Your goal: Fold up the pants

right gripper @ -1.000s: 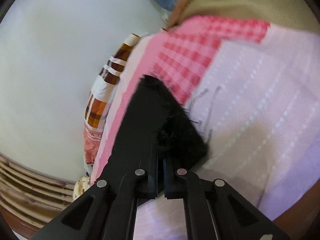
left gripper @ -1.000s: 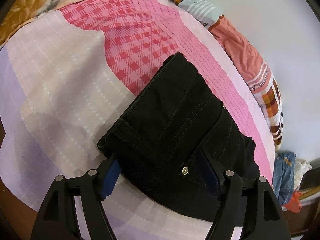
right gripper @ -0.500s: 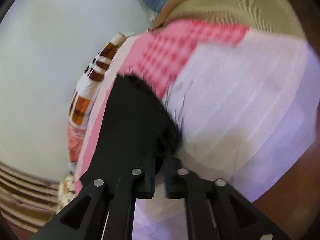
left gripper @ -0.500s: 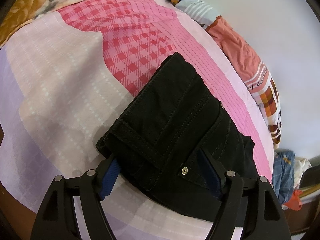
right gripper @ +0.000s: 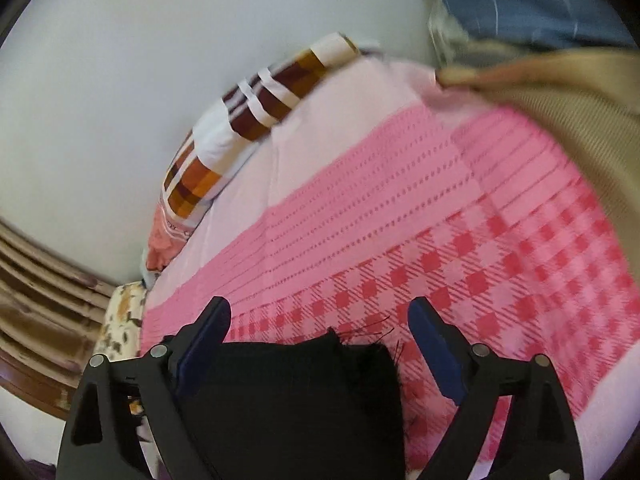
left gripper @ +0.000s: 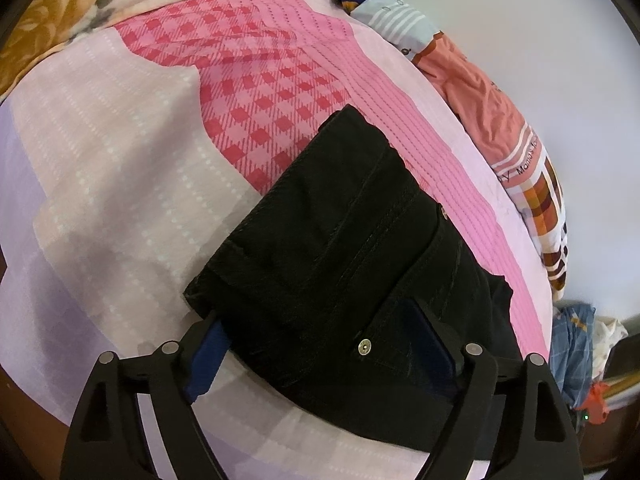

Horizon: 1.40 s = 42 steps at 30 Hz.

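The black pants (left gripper: 340,248) lie folded in a thick bundle on the pink and lilac bedspread (left gripper: 120,160), metal button facing up. My left gripper (left gripper: 320,340) straddles the near end of the bundle. Its jaws are opening: the left pad (left gripper: 208,344) sits at the bundle's edge and the right one rests on the fabric. In the right wrist view the frayed hem of the pants (right gripper: 304,392) lies low between the fingers of my right gripper (right gripper: 320,332). Its jaws are opening wide and no pad presses the cloth.
An orange checked blanket (left gripper: 536,200) and a salmon cloth (left gripper: 472,92) run along the white wall. A floral pillow (left gripper: 40,12) lies at the far left. Blue clothes (left gripper: 572,344) are heaped past the bed's right end. Beige fabric (right gripper: 560,100) covers the far corner.
My right gripper was shut on the pants' hem; it carried the hem across onto the bundle, then sprang open and let go. The left jaws spread a little wider; that hand stayed put.
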Motion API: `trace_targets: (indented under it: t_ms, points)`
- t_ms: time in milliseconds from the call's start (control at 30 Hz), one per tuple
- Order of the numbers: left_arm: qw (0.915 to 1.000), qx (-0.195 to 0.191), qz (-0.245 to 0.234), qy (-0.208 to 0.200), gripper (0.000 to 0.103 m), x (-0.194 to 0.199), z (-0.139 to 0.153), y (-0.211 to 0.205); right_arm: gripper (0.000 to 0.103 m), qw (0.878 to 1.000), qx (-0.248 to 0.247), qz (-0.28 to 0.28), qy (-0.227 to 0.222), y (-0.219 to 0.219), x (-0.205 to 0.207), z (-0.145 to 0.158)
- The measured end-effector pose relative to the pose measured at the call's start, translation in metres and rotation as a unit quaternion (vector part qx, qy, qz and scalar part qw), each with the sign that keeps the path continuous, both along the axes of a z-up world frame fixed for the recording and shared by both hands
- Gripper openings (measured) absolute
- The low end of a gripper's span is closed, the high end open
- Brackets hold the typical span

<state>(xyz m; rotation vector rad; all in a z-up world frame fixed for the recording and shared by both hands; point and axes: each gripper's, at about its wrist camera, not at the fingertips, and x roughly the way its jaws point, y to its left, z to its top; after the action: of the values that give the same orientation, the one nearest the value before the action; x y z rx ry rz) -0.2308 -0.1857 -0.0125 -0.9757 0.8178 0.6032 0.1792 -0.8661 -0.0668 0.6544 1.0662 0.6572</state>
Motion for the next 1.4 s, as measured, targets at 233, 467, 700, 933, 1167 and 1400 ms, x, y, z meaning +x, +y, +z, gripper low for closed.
trace_targets:
  t_ms: [233, 467, 700, 933, 1167, 1400]
  points:
    - [0.9996, 0.011, -0.007, 0.023, 0.088, 0.009, 0.001, -0.002, 0.011, 0.990, -0.115, 0.055, -0.058, 0.042, -0.021, 0.004]
    - [0.9996, 0.007, 0.001, 0.026, 0.088, 0.008, 0.002, -0.002, 0.008, 0.958, -0.167, 0.052, -0.227, 0.059, -0.119, 0.067]
    - [0.9977, 0.030, -0.017, 0.058, 0.093, 0.021, 0.001, -0.009, 0.008, 0.941, -0.204, 0.047, -0.266, 0.079, -0.161, 0.072]
    - [0.9989, 0.018, -0.007, 0.043, 0.094, 0.016, 0.000, -0.005, 0.009, 0.935, -0.230, 0.031, -0.268, 0.081, -0.178, 0.064]
    - [0.9988, 0.021, -0.011, 0.044, 0.094, 0.017, 0.001, -0.007, 0.008, 0.946, -0.199, -0.027, -0.254, 0.051, -0.149, 0.073]
    - [0.9991, 0.020, -0.008, 0.036, 0.096, 0.017, 0.001, -0.008, 0.014, 0.964, -0.175, -0.005, -0.198, 0.062, -0.127, 0.057]
